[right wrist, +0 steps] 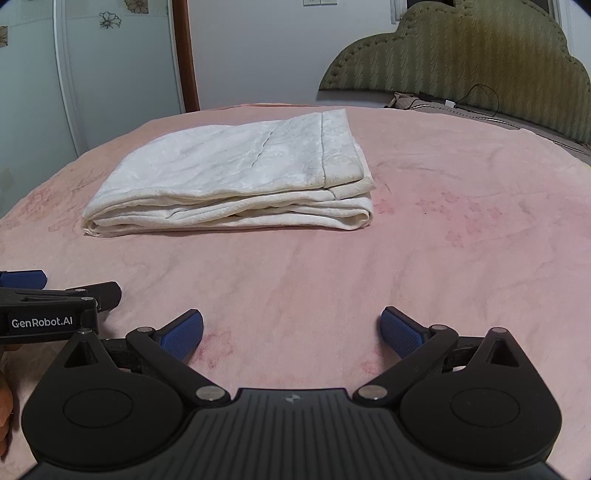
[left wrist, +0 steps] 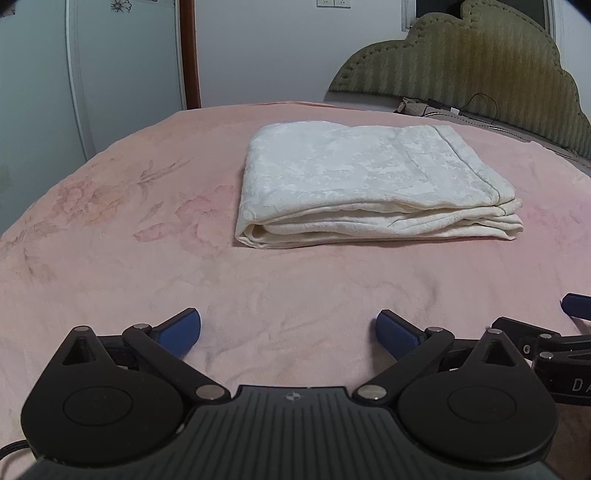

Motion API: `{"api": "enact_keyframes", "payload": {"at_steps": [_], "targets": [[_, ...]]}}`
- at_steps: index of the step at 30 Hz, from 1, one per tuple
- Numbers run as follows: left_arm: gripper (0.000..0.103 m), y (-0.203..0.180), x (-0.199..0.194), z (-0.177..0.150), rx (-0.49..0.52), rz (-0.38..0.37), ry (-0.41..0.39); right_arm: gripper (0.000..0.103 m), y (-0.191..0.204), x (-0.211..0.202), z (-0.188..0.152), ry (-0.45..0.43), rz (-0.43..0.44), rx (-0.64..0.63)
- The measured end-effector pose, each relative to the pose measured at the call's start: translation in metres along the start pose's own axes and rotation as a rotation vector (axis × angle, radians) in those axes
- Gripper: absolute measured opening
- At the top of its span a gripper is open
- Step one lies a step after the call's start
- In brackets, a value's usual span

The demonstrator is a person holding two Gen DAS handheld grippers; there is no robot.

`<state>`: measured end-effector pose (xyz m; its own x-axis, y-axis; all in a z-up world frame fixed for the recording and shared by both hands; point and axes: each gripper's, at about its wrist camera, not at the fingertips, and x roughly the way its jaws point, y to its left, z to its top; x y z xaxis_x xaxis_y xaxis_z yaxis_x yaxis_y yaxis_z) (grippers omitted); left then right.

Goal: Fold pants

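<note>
The cream-white, damask-patterned pants (left wrist: 369,181) lie folded into a thick, roughly rectangular stack on the pink, faintly flower-printed plush bedspread (left wrist: 110,266). Several layers show along the stack's near edge, and a stitched hem band runs down its right side. The stack sits toward the far middle of the bed, well apart from both tools.

The left gripper (left wrist: 289,328), black with 2 blue ribbed finger pads (left wrist: 181,328), is spread wide with only bare bedspread between its fingers; it grips nothing. It hangs low over the near part of the bed, aimed toward the stack's left half.

The right gripper (right wrist: 291,328), of the same black-and-blue build, is likewise splayed wide and empty, with pink fabric showing between its pads (right wrist: 399,330). From its own camera the pants (right wrist: 236,184) lie ahead and to the left. The 2 tools are side by side: the right one's blue tip pokes in at the right edge of the left wrist view, and the left one's arm, printed "GenRobot.AI", enters at the left edge of the right wrist view.

Behind the bed stand an olive-green, scalloped, quilted headboard (left wrist: 480,62), a pale wall and a frosted door with flower decals (right wrist: 110,18). A thin black cable (right wrist: 480,99), perhaps a charger lead, loops near the headboard.
</note>
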<state>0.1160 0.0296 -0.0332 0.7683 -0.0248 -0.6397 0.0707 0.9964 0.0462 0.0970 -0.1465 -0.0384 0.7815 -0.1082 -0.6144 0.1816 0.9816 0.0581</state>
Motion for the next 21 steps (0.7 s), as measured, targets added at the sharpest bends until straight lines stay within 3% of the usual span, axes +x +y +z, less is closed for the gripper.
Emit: {"api": "enact_keyframes", "payload": {"at_steps": [21], "targets": [[0.103,0.0023,0.0010,-0.0013,-0.015,-0.010,0.001,0.103,0.0008,0.0008,-0.0006,-0.004,-0.001,-0.001]]}}
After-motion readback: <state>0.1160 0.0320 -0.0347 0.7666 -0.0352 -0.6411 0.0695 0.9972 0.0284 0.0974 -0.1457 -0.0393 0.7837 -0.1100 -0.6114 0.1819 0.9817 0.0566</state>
